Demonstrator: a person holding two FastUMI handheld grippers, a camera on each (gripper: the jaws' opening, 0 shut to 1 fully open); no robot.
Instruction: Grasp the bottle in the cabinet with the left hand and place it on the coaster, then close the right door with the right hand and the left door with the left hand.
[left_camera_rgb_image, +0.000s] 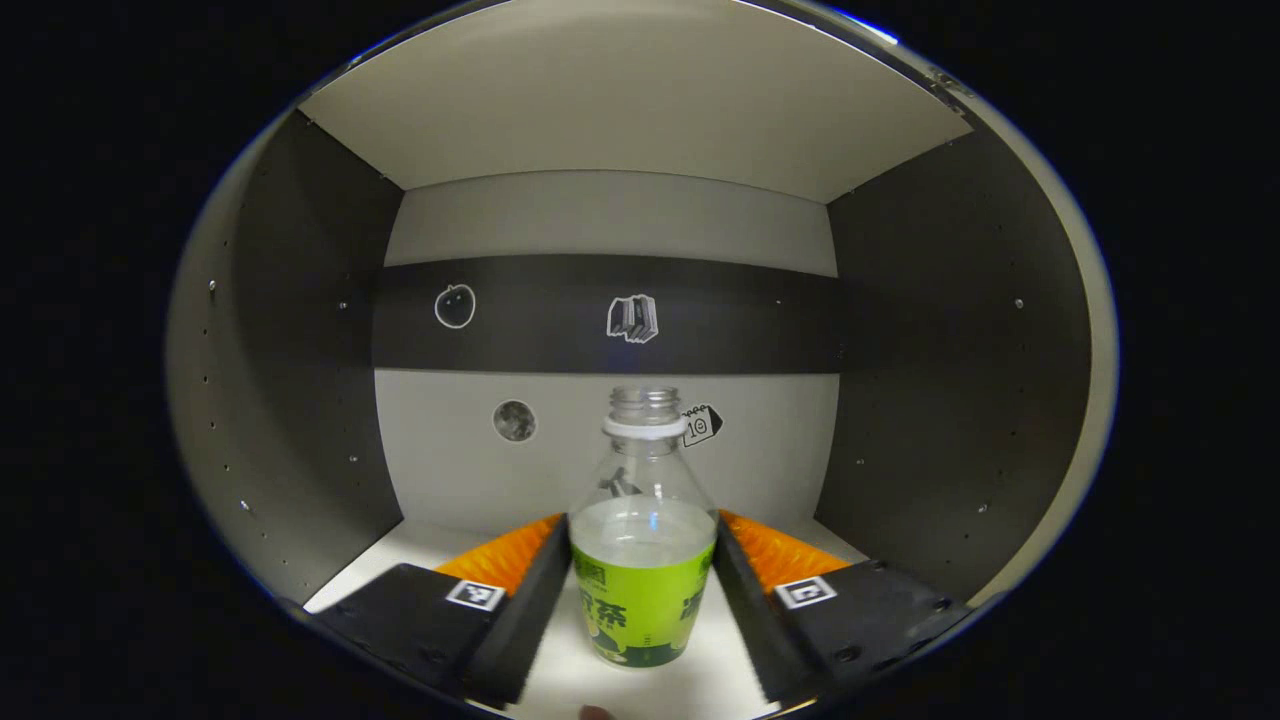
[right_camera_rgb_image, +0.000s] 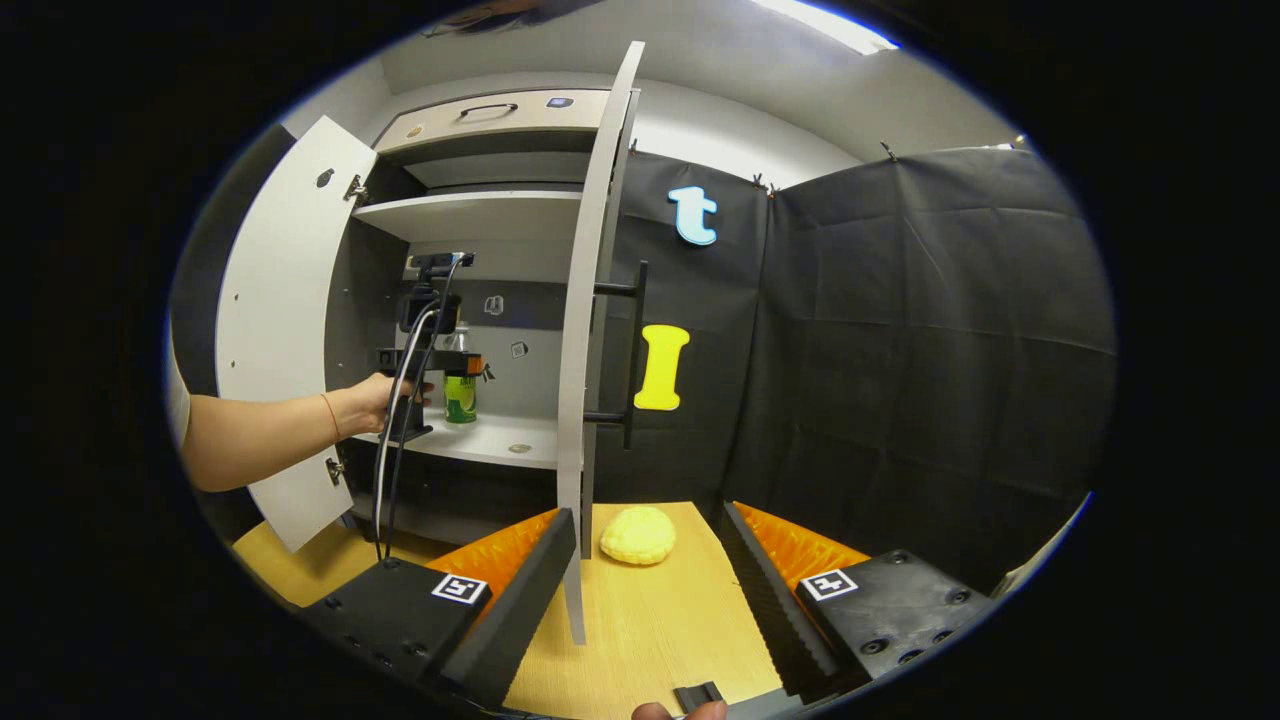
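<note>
Bottle (left_camera_rgb_image: 642, 540) stands uncapped on the cabinet shelf (left_camera_rgb_image: 420, 545), at 6 o'clock in the left gripper view, between the left gripper's (left_camera_rgb_image: 640, 575) fingers; both seem to touch its label, though a firm squeeze cannot be told. Liquid sits high, so a tilt on lifting out could spill it. Right gripper (right_camera_rgb_image: 650, 570) waits open, with the right door's (right_camera_rgb_image: 590, 330) edge just ahead and the coaster (right_camera_rgb_image: 637, 535) at 12 o'clock.
</note>
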